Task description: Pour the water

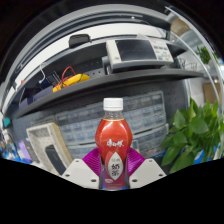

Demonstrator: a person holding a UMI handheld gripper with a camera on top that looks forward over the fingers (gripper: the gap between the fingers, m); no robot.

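Observation:
A red drink bottle (112, 145) with a white cap and a white label stands upright between my gripper's (112, 172) two fingers. Both magenta pads (92, 160) press against the bottle's sides at its lower half. The bottle's base is hidden below the fingers, so I cannot tell whether it rests on a surface or is lifted.
A green leafy plant (193, 135) is close on the right of the bottle. Behind it runs a shelf (110, 80) holding a grey instrument (140, 50) and coiled cables (68, 80). A white box (48, 140) sits to the left.

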